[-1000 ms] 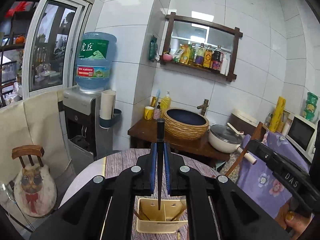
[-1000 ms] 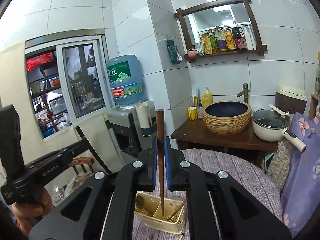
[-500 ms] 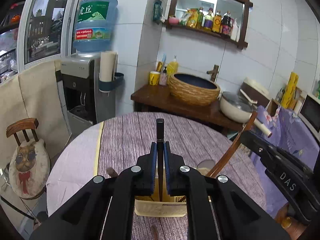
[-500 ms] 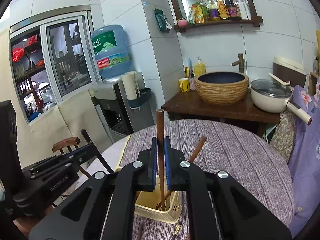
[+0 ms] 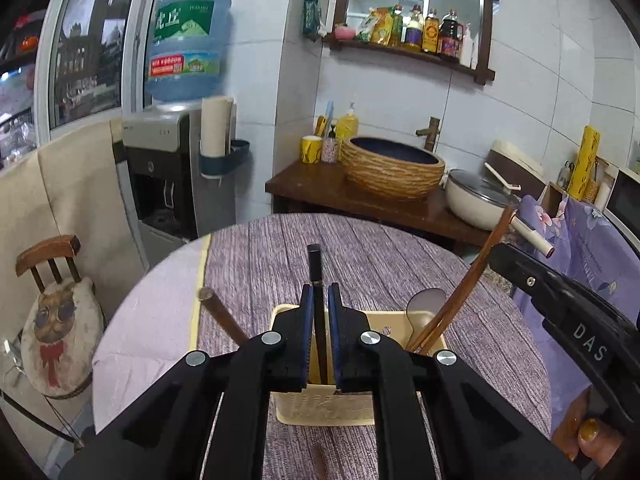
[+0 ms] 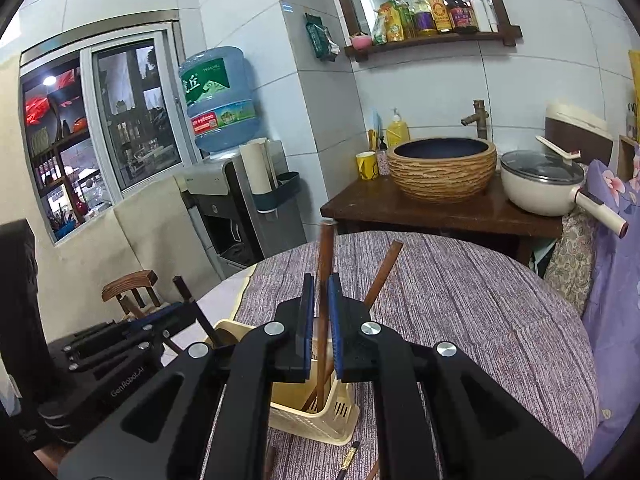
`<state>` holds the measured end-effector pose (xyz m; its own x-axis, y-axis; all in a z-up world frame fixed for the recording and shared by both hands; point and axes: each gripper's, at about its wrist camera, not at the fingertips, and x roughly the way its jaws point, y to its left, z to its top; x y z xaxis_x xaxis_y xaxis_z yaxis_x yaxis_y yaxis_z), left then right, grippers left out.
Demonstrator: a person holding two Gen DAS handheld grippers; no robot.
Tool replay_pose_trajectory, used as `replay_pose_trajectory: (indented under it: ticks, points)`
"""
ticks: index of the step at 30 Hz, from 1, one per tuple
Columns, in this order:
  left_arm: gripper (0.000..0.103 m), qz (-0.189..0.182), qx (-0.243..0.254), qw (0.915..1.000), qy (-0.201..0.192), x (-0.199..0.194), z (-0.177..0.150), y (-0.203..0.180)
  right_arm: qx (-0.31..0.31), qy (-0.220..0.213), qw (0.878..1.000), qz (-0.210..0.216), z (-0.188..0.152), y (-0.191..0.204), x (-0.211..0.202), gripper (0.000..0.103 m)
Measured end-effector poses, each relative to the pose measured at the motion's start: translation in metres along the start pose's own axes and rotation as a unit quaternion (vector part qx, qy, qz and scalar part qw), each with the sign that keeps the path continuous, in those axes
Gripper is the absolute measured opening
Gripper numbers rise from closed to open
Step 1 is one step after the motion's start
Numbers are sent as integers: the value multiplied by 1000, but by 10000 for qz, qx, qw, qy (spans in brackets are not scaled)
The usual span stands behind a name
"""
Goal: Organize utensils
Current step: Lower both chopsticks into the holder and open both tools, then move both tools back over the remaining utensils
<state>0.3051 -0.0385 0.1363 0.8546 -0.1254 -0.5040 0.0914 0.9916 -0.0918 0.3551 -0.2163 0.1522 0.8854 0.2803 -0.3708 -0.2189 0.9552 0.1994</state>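
A cream plastic utensil holder (image 5: 436, 346) (image 6: 320, 416) stands on the purple-clothed round table (image 5: 360, 256). My left gripper (image 5: 320, 300) has a black chopstick (image 5: 314, 264) between its pads, with a small gap each side; its lower end is in the holder. My right gripper (image 6: 320, 292) has a brown chopstick (image 6: 326, 248) between its pads, also loosely, its lower end in the holder. The holder also has brown chopsticks (image 5: 460, 292) (image 6: 384, 272) and a spoon (image 5: 426, 304) leaning in it.
Loose utensils (image 6: 348, 456) lie on the cloth in front of the holder. Behind the table stand a wooden counter (image 5: 320, 188) with a woven basin (image 5: 392, 168), a white pot (image 5: 476, 200) and a water dispenser (image 5: 168, 168). A small chair (image 5: 56, 288) is at left.
Both grippers have come down to the holder, lowering their chopsticks into it. The jaws of both have parted slightly from the chopsticks.
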Motion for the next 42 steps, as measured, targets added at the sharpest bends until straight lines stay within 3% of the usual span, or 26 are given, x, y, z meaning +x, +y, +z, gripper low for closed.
replay_pose_trajectory:
  ticks: [2, 3, 4, 7, 10, 13, 15, 22, 29, 31, 33, 36, 39, 42]
  points:
    - [29, -33, 79, 9998, -174, -13, -2, -1, -91, -186, 9998, -40, -2, 4, -13, 41]
    - [49, -37, 86, 9995, -312, -23, -5, -1, -118, -295, 9995, -45, -4, 5, -21, 47]
    - [62, -35, 73, 9990, -448, -32, -7, 1, -150, -386, 9991, -61, -6, 6, -29, 47]
    - [71, 36, 72, 9972, -746, -53, -20, 4, -210, -492, 9985, -120, -14, 8, -49, 51]
    - [78, 24, -75, 9971, -751, -62, -33, 11, -318, -439, 9984, -143, -29, 11, -63, 64]
    - [81, 58, -218, 9976, -654, -63, -49, 19, -433, -345, 9982, -240, -46, 11, -71, 66]
    - [83, 111, -261, 9980, -569, -62, -60, 22, -471, -179, 9982, -313, -62, 9, -73, 74]
    - [86, 254, -286, 9993, 49, -40, -110, 31, -200, 477, 9974, -509, -116, -8, -61, 77]
    - [86, 550, -196, 9958, 699, -14, -163, 40, 44, 1286, 9877, -884, -174, -29, -36, 77]
    - [86, 581, -128, 9939, 930, -6, -171, 39, 176, 1504, 9849, -839, -184, -33, -28, 74]
    - [86, 542, -43, 9929, 1056, -3, -175, 38, 238, 1679, 9823, -799, -192, -35, -21, 65]
    - [86, 574, 112, 9920, 1122, 0, -179, 32, 368, 1886, 9787, -719, -202, -37, -12, 54]
    - [86, 507, 80, 9914, 1204, 3, -181, 31, 501, 2031, 9756, -672, -206, -36, -4, 50]
    - [76, 324, -113, 9906, 1327, 8, -183, 31, 563, 2125, 9732, -673, -208, -34, 2, 46]
